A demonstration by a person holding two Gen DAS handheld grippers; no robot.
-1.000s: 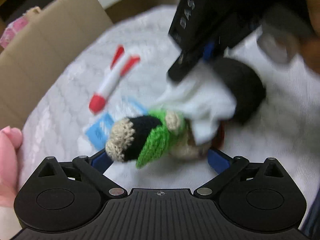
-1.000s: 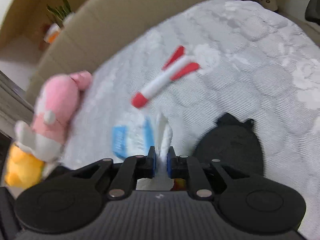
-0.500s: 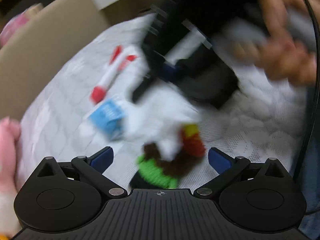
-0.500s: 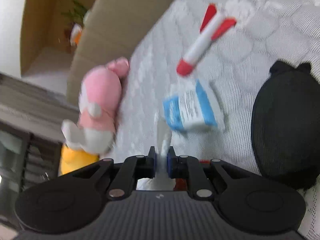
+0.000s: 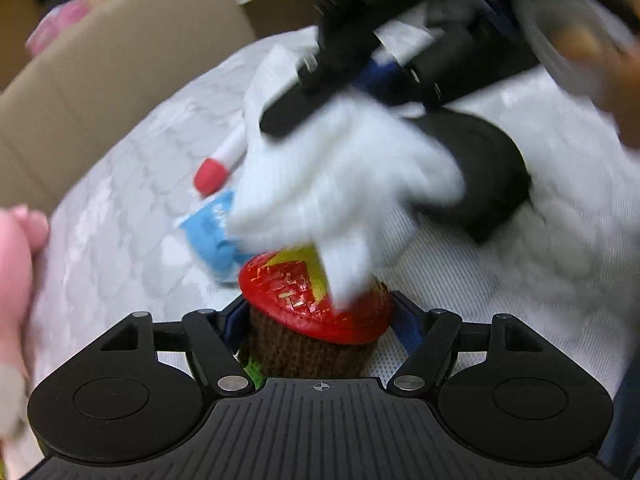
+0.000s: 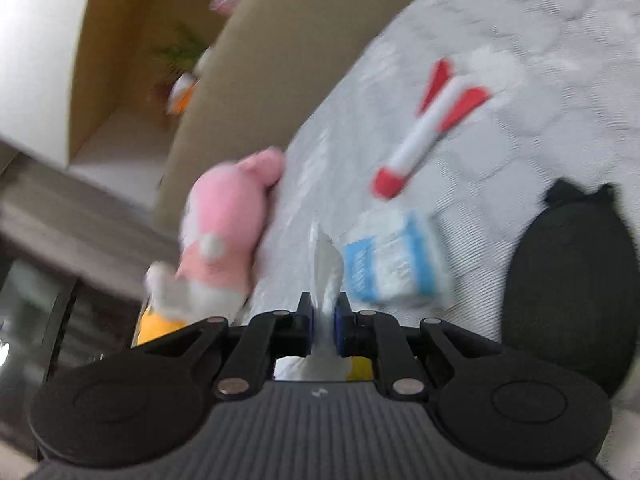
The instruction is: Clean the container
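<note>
A knitted figure with a brown body and a glossy red base [image 5: 304,300] sits between the blue pads of my left gripper [image 5: 320,322]. Its jaws are closing and the pads touch its sides. The red base faces up towards the camera. A white tissue [image 5: 340,184] hangs over that base and touches its upper right part. My right gripper [image 5: 360,76] holds the tissue from above and looks blurred. In the right wrist view the right gripper [image 6: 324,314] is shut on the tissue [image 6: 326,276], which sticks up between its pads.
On the white quilted cover [image 6: 540,20] lie a red and white rocket toy [image 6: 432,128], a blue and white packet [image 6: 396,272] and a black pouch [image 6: 568,288]. A pink plush [image 6: 228,224] leans at the cover's left edge. A cardboard wall [image 5: 100,92] rises behind.
The left jaws have narrowed from wide apart onto the knitted figure, which has turned its red base up. The tissue has come down over that base. The right wrist view has swung left.
</note>
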